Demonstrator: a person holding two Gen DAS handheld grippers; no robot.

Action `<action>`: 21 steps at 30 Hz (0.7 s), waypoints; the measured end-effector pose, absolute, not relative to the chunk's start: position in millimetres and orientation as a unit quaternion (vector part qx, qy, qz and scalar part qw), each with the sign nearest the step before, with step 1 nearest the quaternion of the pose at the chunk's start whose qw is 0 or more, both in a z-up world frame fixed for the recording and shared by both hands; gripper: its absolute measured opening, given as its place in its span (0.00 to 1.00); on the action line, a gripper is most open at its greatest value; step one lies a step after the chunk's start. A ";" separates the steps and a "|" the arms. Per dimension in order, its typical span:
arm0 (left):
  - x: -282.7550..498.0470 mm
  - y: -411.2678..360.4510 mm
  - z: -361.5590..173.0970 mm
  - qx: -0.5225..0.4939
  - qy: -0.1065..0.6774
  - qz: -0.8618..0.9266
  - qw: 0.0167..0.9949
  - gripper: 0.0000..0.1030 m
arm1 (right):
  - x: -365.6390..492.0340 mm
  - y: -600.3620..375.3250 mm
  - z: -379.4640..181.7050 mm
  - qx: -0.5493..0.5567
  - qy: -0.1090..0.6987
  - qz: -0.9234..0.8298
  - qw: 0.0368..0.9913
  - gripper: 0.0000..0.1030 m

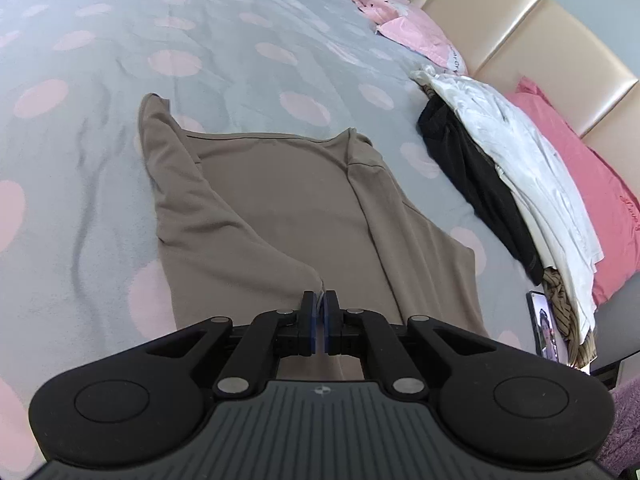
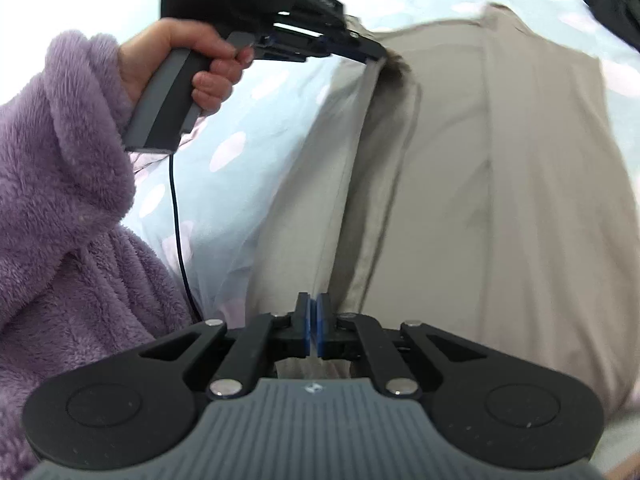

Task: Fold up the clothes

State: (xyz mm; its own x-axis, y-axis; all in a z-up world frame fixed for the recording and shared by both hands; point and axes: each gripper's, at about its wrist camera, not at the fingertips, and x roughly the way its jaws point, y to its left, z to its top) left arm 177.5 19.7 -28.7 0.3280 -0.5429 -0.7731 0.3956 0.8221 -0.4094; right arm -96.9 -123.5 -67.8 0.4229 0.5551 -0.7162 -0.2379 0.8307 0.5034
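A tan garment (image 1: 280, 200) lies spread on a grey bedspread with pink dots (image 1: 200, 40); one side is folded over its middle. My left gripper (image 1: 320, 300) is shut on the near edge of that folded side. In the right wrist view the same garment (image 2: 500, 180) fills the right half. There my right gripper (image 2: 313, 306) is shut on its near edge. The left gripper (image 2: 380, 54) pinches the same edge farther up, and a raised fold of cloth runs between the two. A hand (image 2: 180, 52) in a purple fleece sleeve (image 2: 60, 200) holds the left gripper.
A pile of white clothes (image 1: 500, 160) over black clothes (image 1: 460, 152) lies to the right of the garment, against pink pillows (image 1: 580, 200) and a beige padded headboard (image 1: 540, 40). A phone (image 1: 544, 324) lies near the pile's end. A black cable (image 2: 176, 220) hangs from the left gripper's handle.
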 end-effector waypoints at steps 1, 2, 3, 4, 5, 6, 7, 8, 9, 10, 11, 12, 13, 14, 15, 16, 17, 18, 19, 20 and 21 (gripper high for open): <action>177.9 17.7 -32.4 -0.072 0.505 -0.290 0.810 0.01 | -96.2 -124.2 -70.7 0.169 0.487 0.236 0.824 0.03; 178.2 14.3 -36.6 -0.066 0.508 -0.290 0.809 0.01 | -95.4 -124.9 -73.6 0.172 0.494 0.231 0.820 0.03; 178.2 10.4 -41.0 -0.055 0.511 -0.289 0.808 0.01 | -94.7 -125.2 -76.5 0.175 0.500 0.228 0.817 0.03; 178.1 6.6 -45.7 -0.041 0.514 -0.284 0.808 0.01 | -94.2 -124.7 -79.4 0.178 0.506 0.225 0.813 0.03; 177.5 4.2 -50.8 -0.032 0.518 -0.278 0.808 0.01 | -93.9 -124.1 -82.3 0.178 0.511 0.223 0.811 0.03; 177.0 2.0 -55.7 -0.023 0.521 -0.272 0.809 0.01 | -94.6 -123.1 -84.1 0.175 0.518 0.221 0.808 0.03; 176.6 0.6 -59.5 -0.014 0.523 -0.267 0.809 0.01 | -96.1 -122.7 -84.2 0.173 0.525 0.221 0.803 0.04; 176.2 0.4 -61.4 -0.011 0.523 -0.267 0.809 0.02 | -97.1 -123.9 -84.7 0.177 0.531 0.222 0.798 0.07; 175.8 1.8 -61.4 -0.014 0.523 -0.268 0.809 0.02 | -98.4 -124.7 -84.5 0.177 0.538 0.222 0.793 0.07; 176.0 3.6 -59.4 -0.018 0.524 -0.268 0.808 0.03 | -100.8 -125.2 -83.4 0.172 0.545 0.220 0.790 0.08; 176.2 6.1 -56.0 -0.021 0.524 -0.269 0.808 0.04 | -103.9 -126.8 -81.7 0.168 0.549 0.216 0.790 0.08; 175.9 9.8 -51.6 -0.025 0.520 -0.268 0.810 0.06 | -107.1 -130.1 -79.4 0.170 0.549 0.214 0.790 0.09; 176.3 13.8 -46.7 -0.029 0.513 -0.268 0.815 0.11 | -110.0 -133.1 -76.0 0.173 0.547 0.213 0.791 0.09; 176.9 18.6 -41.6 -0.035 0.506 -0.268 0.819 0.13 | -112.3 -135.4 -71.2 0.174 0.541 0.210 0.795 0.09; 178.3 23.1 -37.2 -0.041 0.498 -0.267 0.824 0.13 | -114.1 -137.3 -65.7 0.171 0.534 0.208 0.802 0.10; 180.2 27.3 -33.8 -0.047 0.491 -0.266 0.828 0.13 | -115.1 -139.3 -60.8 0.166 0.527 0.204 0.808 0.11; 182.3 30.9 -31.2 -0.049 0.484 -0.262 0.833 0.13 | -115.3 -141.3 -57.6 0.162 0.522 0.201 0.813 0.11; 184.9 33.2 -29.6 -0.050 0.476 -0.259 0.839 0.13 | -115.9 -142.7 -54.5 0.159 0.518 0.198 0.817 0.11; 188.2 34.5 -29.3 -0.051 0.471 -0.258 0.842 0.13 | -116.4 -142.9 -53.0 0.158 0.518 0.196 0.817 0.11; 192.8 34.6 -30.6 -0.051 0.471 -0.253 0.844 0.13 | -116.0 -142.7 -53.3 0.157 0.519 0.196 0.817 0.11; 197.4 34.6 -32.0 -0.051 0.470 -0.248 0.845 0.13 | -115.1 -142.1 -53.6 0.154 0.521 0.196 0.816 0.11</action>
State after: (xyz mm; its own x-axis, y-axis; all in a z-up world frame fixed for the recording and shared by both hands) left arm 197.4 34.6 -32.0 0.4349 -0.4671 -0.7699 0.3705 0.8720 -0.3198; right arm -115.1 -142.1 -53.6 0.3804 0.4809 -0.7900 -0.1594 0.8755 0.4563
